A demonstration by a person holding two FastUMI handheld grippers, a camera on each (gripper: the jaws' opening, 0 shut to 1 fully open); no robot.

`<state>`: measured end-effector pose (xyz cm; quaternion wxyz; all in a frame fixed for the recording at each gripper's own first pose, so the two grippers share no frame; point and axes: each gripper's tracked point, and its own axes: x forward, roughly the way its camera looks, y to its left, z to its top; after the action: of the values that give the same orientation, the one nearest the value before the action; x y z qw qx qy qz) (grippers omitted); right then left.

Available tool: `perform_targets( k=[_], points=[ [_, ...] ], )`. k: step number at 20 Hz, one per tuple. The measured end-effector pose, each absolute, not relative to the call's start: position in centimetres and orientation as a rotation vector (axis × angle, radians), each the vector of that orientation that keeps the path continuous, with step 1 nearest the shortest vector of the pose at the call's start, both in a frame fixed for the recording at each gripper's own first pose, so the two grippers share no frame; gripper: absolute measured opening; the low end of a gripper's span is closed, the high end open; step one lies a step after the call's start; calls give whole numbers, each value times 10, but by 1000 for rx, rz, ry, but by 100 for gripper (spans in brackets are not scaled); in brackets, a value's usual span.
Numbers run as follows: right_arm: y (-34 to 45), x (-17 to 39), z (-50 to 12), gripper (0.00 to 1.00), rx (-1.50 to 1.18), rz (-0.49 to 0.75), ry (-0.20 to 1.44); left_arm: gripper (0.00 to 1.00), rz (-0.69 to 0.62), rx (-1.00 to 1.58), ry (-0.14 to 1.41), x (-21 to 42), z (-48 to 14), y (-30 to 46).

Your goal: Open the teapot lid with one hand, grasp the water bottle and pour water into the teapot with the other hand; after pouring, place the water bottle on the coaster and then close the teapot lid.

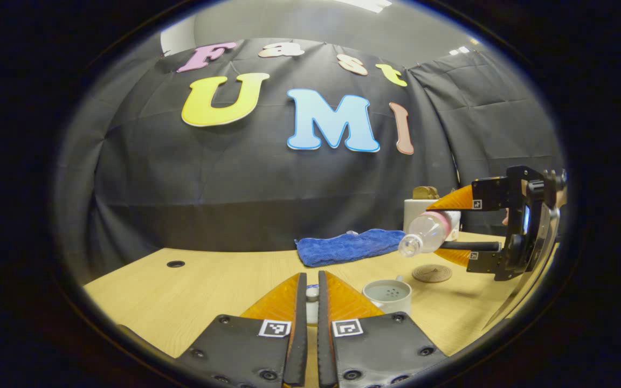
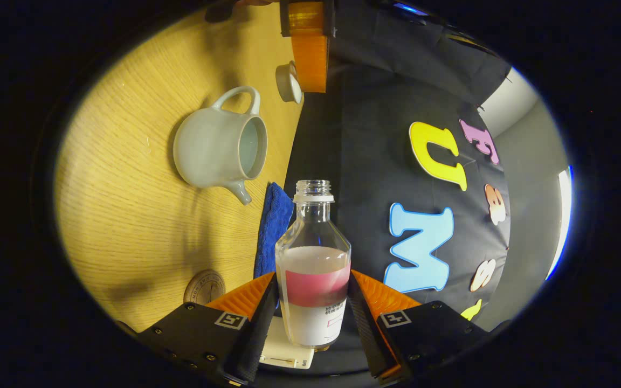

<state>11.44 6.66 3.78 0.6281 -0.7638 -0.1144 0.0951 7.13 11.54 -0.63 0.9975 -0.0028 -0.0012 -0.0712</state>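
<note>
The right tongs (image 2: pixel 313 307) clamp a clear plastic water bottle with a pink label band (image 2: pixel 313 269), tipped sideways in the air at about three o'clock from the pale celadon ceramic teapot (image 2: pixel 216 148) standing open on the wooden surface (image 2: pixel 127 215). The left tongs (image 1: pixel 312 302) are nearly closed, pinching the teapot's small white lid knob (image 1: pixel 312 293). A round brown woven coaster (image 1: pixel 432 273) lies beyond the pot, before a folded blue cloth (image 1: pixel 351 245).

The left gripper (image 1: pixel 312 302) has its fingers nearly together low over the table, while the right gripper (image 2: pixel 313 302) is tipped sideways, fingers clamped.
</note>
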Motion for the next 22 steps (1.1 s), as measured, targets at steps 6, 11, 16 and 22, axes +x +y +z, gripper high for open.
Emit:
perform_targets(
  k=[6,11,16,22],
  points=[
    [79,119,36,74,-1914,242,-331,14,-142,-5,-2,71,-5,116],
    [83,119,41,74,-1988,226,-394,14,-142,-6,-2,71,-6,115],
    [90,110,44,74,-2063,193,-469,14,-142,-5,-1,71,-6,115],
    [96,114,51,74,-2131,192,-515,15,-142,-5,-1,71,-6,115]
  ],
)
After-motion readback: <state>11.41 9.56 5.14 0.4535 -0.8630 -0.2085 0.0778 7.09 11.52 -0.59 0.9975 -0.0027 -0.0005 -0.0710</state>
